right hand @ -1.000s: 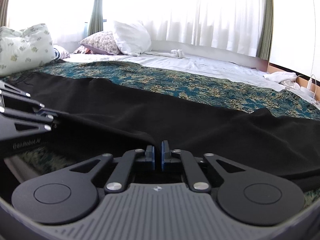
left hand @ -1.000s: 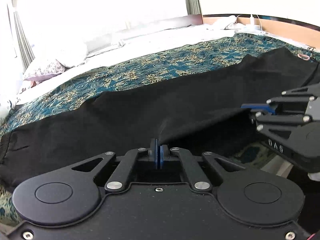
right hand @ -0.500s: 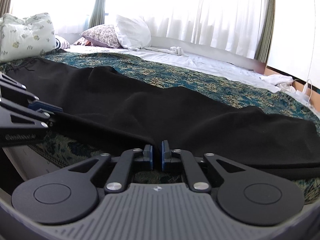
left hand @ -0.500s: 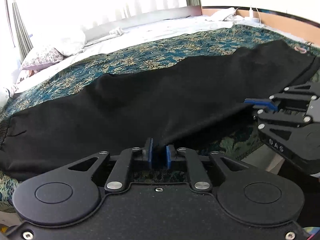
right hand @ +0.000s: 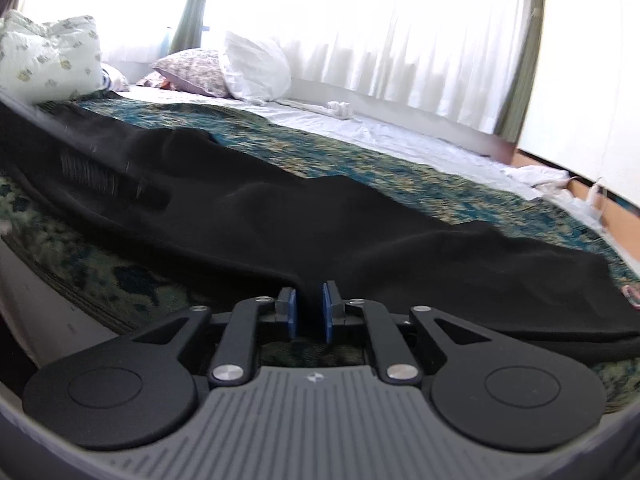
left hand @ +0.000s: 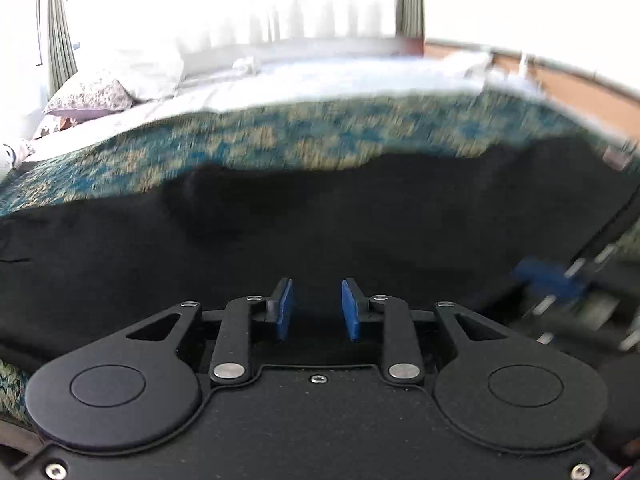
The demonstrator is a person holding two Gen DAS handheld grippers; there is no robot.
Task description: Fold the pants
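Black pants [left hand: 320, 232] lie folded lengthwise on a teal patterned bedspread [left hand: 280, 148]. My left gripper [left hand: 316, 308] is open just over the near edge of the pants, with nothing between its blue pads. My right gripper [right hand: 308, 312] is part open, and a fold of the pants [right hand: 280, 216] still lies between its blue pads. The right gripper also shows, blurred, at the right of the left wrist view [left hand: 560, 284]. The left gripper is a dark blur at the left of the right wrist view [right hand: 92, 172].
Pillows [right hand: 224, 68] and a white sheet [right hand: 360, 128] lie beyond the bedspread [right hand: 360, 164]. White curtains [right hand: 400, 28] hang behind the bed. A wooden ledge [left hand: 580, 92] runs along the right. The bed's near edge [right hand: 36, 300] is at the lower left.
Both grippers lowered the lifted fold of the pants onto the bed. The left gripper opened and let go of the cloth. The right gripper opened partway.
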